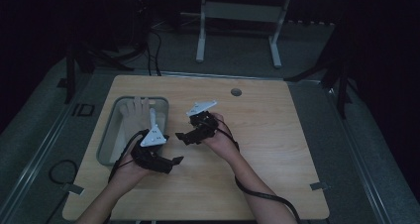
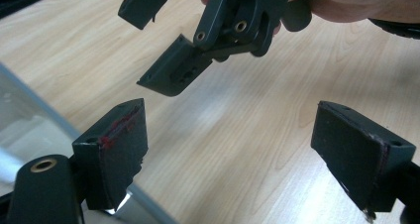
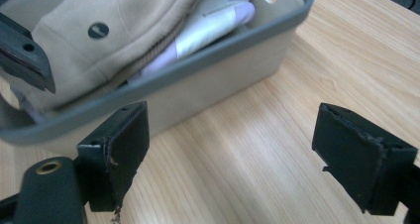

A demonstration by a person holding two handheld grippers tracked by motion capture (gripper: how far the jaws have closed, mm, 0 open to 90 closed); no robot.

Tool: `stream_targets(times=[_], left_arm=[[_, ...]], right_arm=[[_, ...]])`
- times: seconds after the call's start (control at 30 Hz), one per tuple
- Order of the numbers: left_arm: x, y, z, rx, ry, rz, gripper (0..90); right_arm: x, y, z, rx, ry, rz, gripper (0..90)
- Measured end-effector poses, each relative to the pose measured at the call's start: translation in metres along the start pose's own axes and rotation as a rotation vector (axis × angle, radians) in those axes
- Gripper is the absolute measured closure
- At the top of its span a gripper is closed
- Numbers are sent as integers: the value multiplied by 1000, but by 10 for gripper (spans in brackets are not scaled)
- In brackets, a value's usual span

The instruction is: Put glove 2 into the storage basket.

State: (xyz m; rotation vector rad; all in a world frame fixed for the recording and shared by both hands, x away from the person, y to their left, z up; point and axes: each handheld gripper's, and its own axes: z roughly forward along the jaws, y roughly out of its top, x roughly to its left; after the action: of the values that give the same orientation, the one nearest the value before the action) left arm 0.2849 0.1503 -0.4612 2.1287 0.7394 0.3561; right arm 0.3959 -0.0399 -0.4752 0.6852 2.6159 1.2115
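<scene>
My left gripper (image 1: 170, 153) hovers over the wooden table (image 1: 257, 135) just right of a grey bin (image 1: 110, 135). Its jaws stand open with only bare wood between them (image 2: 237, 149). My right gripper (image 1: 184, 132) is held a little farther back and to the right, facing the bin, open and empty (image 3: 240, 154). In the left gripper view the right gripper (image 2: 198, 50) hangs close ahead with its jaws apart. The bin (image 3: 198, 70) holds a beige garment (image 3: 109, 35) with a dark round button and a white-lilac cloth (image 3: 213, 21).
The bin's rim (image 2: 29, 120) runs along the left gripper's left side. One jaw of the left gripper (image 3: 25, 50) shows over the bin. A round cable hole (image 1: 236, 92) sits at the table's back edge. Cables trail from both grippers toward the front.
</scene>
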Motion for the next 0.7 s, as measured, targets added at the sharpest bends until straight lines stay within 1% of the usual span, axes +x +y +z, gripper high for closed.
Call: stream_targets(times=[0.07,0.1,0.13,0.17,0.2,0.23,0.27,0.37,0.4,0.47,0.53,0.6,0.7], left_arm=[[-3,-1,4,0,-12,3,146],[-4,-1,6,3,-21,3,146],[-6,-1,8,4,-26,6,146],[-8,-2,9,4,-30,11,146],[-10,-2,11,2,-37,15,146],[-11,-3,13,4,-43,14,146],[-13,-3,16,5,-55,14,146],[-18,-5,23,8,-72,15,146],[-19,-6,25,8,-81,14,146],[-24,-9,33,22,-101,20,146],[-25,-10,35,26,-107,23,146],[-27,-11,39,22,-117,19,146],[-31,-12,45,24,-135,18,146]], right_arm=[[-1,-6,-4,0,-10,-2,144],[-1,-6,-4,0,-10,-2,144],[-3,-12,-8,-1,-12,3,145],[-3,-12,-8,-1,-12,3,145],[-5,-18,-12,-5,-18,6,144],[-5,-18,-12,-5,-18,6,144],[-6,-20,-14,-2,-20,8,144],[-8,-29,-19,1,-25,9,145],[-10,-35,-22,7,-35,5,144],[-13,-41,-25,10,-38,11,145],[-15,-47,-26,10,-37,20,148],[-16,-50,-27,11,-35,24,148],[-18,-62,-29,15,-39,31,148]])
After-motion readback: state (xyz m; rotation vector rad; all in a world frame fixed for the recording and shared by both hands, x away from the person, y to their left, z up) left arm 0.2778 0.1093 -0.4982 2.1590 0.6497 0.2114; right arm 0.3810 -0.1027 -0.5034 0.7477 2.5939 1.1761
